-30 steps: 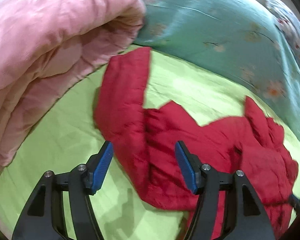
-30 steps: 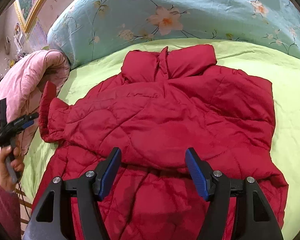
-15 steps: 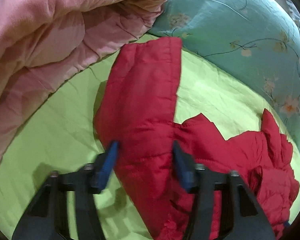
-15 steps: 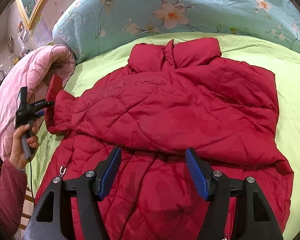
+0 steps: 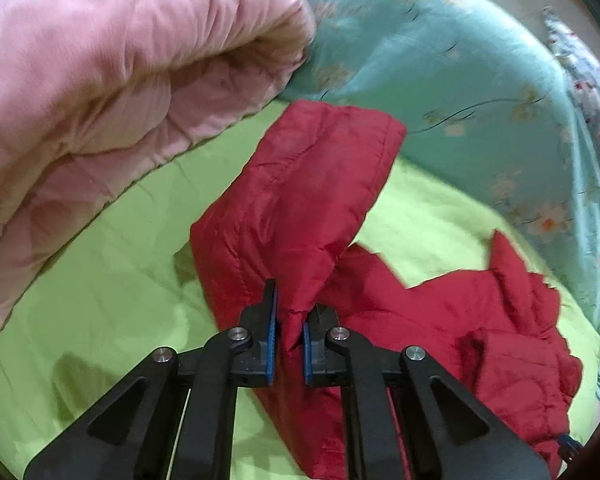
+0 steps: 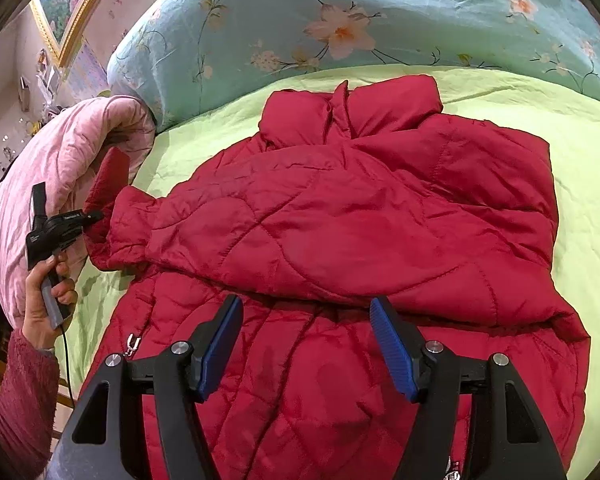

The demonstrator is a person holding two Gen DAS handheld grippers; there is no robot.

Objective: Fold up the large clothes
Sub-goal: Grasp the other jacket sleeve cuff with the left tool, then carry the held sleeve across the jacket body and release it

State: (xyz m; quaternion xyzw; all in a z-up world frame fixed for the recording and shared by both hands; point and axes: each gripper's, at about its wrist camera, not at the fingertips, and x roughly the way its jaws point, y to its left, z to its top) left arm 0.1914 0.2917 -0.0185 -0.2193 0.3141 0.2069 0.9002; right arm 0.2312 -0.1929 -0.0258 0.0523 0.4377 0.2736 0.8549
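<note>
- Left gripper (image 5: pixel 290 320), tilted down at the bed's left edge, pinches the jacket's (image 6: pixel 340 220) sleeve (image 5: pixel 300 200).
- Right gripper (image 6: pixel 306 344) hovers wide apart, empty, over the jacket's near hem on the bed (image 6: pixel 580 128).

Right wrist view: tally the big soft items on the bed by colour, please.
Red: 1, quilted jacket
Pink: 1, rolled quilt
Teal floral: 1, quilt
Lime green: 1, bedsheet
Total: 4
</note>
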